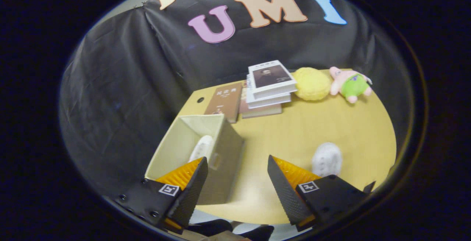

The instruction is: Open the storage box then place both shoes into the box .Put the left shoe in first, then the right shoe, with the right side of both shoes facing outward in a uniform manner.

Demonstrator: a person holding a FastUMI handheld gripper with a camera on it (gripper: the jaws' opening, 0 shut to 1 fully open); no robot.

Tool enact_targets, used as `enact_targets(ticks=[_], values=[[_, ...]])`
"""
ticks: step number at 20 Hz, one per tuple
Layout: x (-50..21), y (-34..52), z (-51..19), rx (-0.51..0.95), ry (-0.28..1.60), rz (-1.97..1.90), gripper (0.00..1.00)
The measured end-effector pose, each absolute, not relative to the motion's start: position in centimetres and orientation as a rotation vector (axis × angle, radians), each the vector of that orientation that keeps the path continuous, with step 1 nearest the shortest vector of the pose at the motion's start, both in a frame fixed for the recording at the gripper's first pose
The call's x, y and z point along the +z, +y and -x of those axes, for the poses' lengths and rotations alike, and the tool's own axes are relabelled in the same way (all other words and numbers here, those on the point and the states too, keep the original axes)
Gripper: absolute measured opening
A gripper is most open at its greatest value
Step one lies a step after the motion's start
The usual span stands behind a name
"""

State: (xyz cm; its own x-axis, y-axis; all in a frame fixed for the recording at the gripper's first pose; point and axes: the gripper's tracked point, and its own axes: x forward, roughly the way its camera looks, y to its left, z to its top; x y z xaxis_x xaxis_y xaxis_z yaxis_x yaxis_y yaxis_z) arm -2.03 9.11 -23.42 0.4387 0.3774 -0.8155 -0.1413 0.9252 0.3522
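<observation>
Since the lid is off and one shoe lies inside, the task is judged about half done.
Table: the wooden table (316, 123) is spread ahead of and beneath the tool; nothing is asked of it.
Box: the storage box (224, 152) is seen open, just ahead of the left finger, its near corner lying between the fingers.
Books: a stack of books (268, 86) is set well beyond the fingers, near the far edge; a single brown book (225, 101) lies just behind the box.
Toys: a yellow plush (312, 83) and a pink plush (349, 83) are set beside the books, far beyond the right finger.
Shoe in box: a white shoe (201, 147) is seen inside, just beyond the left finger; its facing cannot be told.
Shoe on table: the second white shoe (326, 159) lies just beyond the right finger, yet to be picked up and boxed.
Gripper: the gripper (237, 180) is held spread wide, nothing pinched.
</observation>
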Motion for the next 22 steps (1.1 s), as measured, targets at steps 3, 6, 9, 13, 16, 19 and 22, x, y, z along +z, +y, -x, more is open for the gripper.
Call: enact_targets(ticks=[3, 6, 9, 13, 16, 19, 22], values=[[-25.1, 2.5, 2.0, 0.265, 1.082, -0.197, 1.0], [-27.4, -2.6, 3.0, 0.221, 1.118, -0.15, 1.0], [-30.9, -6.1, 5.0, 0.206, 1.191, -0.106, 1.0], [-36.2, -8.6, 6.9, 0.222, 1.299, -0.056, 1.0], [-38.9, -8.6, 8.5, 0.255, 1.372, -0.032, 0.91], [-40.1, -7.3, 9.1, 0.272, 1.411, -0.067, 0.58], [-40.8, -9.0, 9.0, 0.185, 1.418, -0.015, 0.26]])
